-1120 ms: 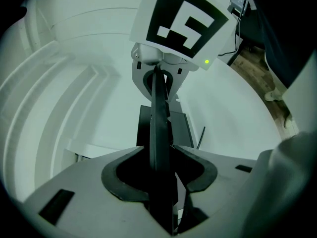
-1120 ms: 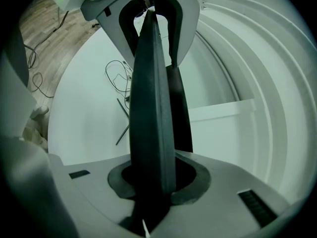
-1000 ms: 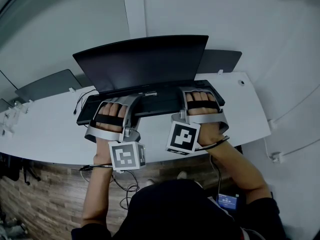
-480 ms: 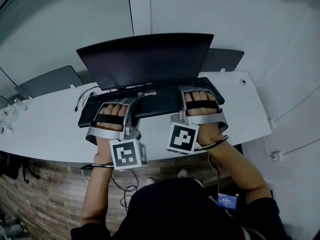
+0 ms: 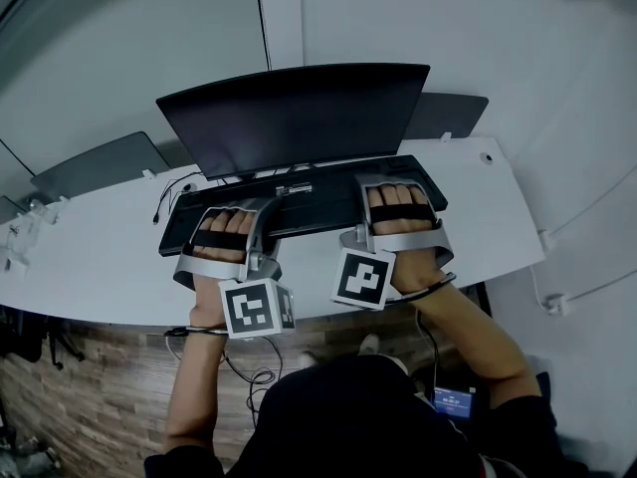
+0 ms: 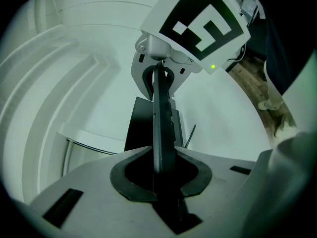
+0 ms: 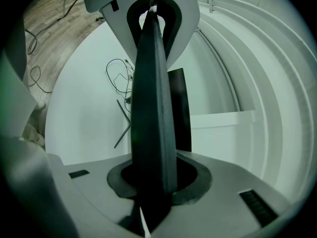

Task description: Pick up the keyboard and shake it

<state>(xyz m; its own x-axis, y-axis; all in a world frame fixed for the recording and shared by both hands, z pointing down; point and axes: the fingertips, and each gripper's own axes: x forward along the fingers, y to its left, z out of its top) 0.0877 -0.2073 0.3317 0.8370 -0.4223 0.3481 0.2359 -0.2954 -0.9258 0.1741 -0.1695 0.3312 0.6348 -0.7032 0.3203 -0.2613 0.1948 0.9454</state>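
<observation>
Since the earlier frames both hands and what they hold drift only slightly in the head view; the real change is at the jaws. Left gripper [image 6: 161, 176]: jaws have just been closing and now clamp the near edge of the keyboard [image 5: 309, 205], seen edge-on between the pads. Right gripper [image 7: 158, 180]: jaws have just been opening a little, yet the keyboard's other end still fills the gap and both pads bear on it. The black keyboard spans from one gripper to the other, running straight out from each pair of jaws towards the opposite pair; whether it has left the desk [image 5: 100, 267] cannot be told. Beyond the jaws stands a dark monitor [image 5: 299, 118], close behind the keyboard's far edge; a thin cable [image 5: 164, 202] trails off past the left gripper's outer side. Judged advice: firm up the right grasp before lifting; raise both ends together and level; draw back from the monitor; keep the shake short so the cable never pulls taut.
</observation>
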